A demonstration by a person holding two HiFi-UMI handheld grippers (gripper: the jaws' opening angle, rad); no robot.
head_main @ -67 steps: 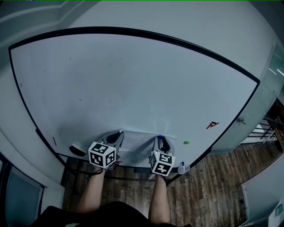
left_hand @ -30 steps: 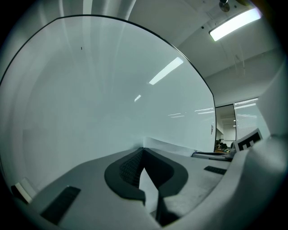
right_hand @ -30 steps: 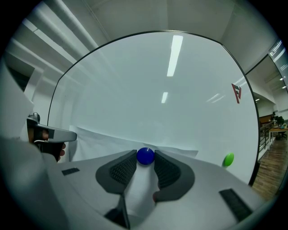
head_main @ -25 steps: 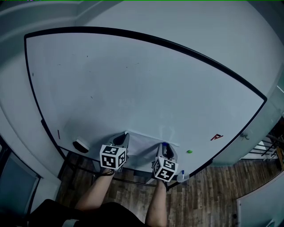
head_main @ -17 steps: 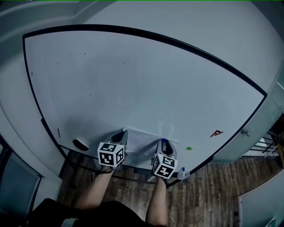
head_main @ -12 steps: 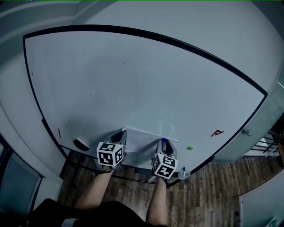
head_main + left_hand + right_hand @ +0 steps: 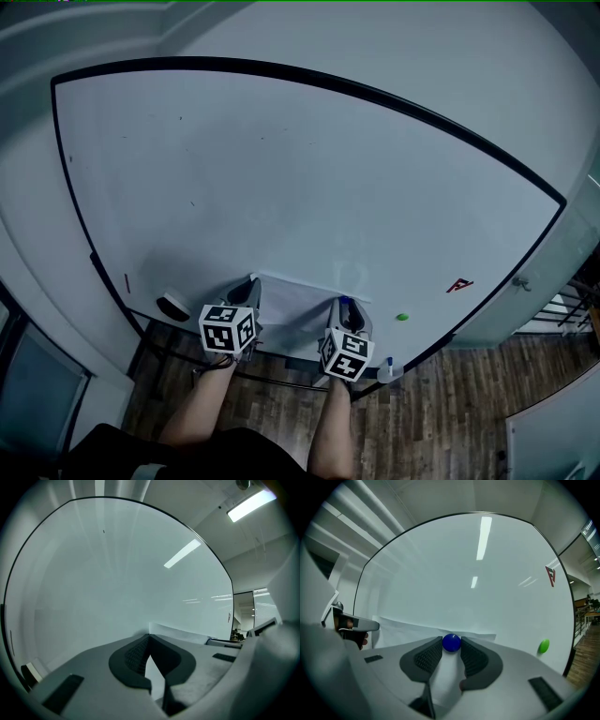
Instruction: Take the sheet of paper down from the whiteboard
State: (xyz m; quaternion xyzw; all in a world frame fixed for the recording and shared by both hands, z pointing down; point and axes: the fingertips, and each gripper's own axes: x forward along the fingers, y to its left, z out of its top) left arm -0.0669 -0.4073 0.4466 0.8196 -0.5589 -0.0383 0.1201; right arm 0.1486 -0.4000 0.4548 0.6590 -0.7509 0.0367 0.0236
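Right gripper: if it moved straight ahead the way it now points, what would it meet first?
The right gripper would meet the blue magnet, which sits between its jaw tips, apparently gripped. Directly behind it lie the sheet, at its top edge, and the whiteboard.

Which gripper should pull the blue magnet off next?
Right: the right gripper has its jaws clamped on the blue magnet pinning the paper, while the left gripper is shut on the paper's top corner.

Paper [image 7: 295, 305] low on the whiteboard [image 7: 300, 187].
My left gripper [image 7: 246, 295] at its top-left corner, right gripper [image 7: 343, 309] round the magnet [image 7: 451, 642] top-right; eraser [image 7: 173, 306] further left.
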